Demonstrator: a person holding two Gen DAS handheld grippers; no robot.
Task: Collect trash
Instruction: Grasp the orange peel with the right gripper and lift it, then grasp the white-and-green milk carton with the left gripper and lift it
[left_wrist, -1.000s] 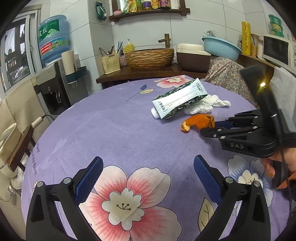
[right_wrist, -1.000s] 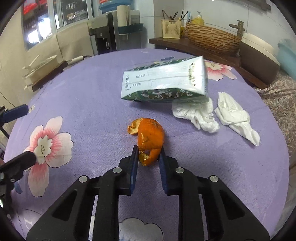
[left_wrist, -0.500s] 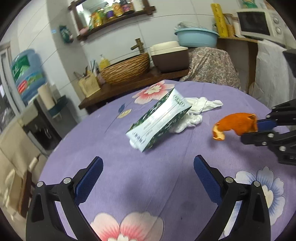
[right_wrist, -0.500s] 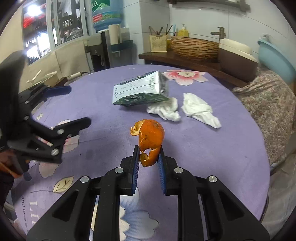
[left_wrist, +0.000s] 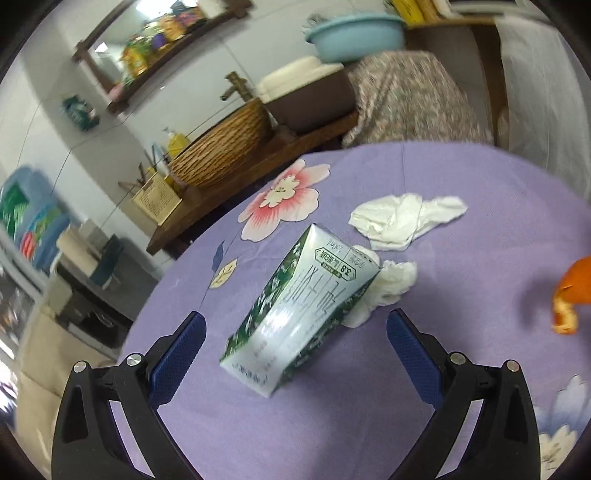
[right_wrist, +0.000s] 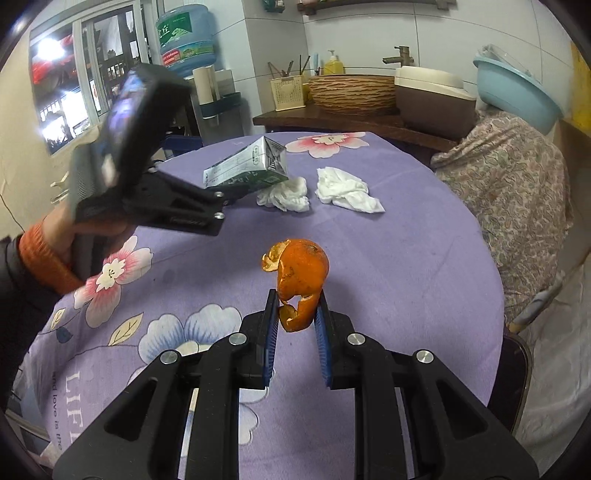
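Between the jaws, curled orange peel (right_wrist: 301, 273), ragged-edged.

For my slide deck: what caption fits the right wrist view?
Right gripper holds orange peel above the purple tablecloth while the open left gripper reaches for the milk carton.

Right gripper (right_wrist: 295, 314): jaws narrow, blue pads clamped on the orange peel (right_wrist: 301, 273), peel lifted clear of the table, gripper pitched down. Left gripper (left_wrist: 295, 343): jaws wide, nothing between pads touching, angled down at the milk carton (left_wrist: 299, 314). Left hand (right_wrist: 74, 236) wraps its handle, orange cuff and dark sleeve visible in right wrist view.
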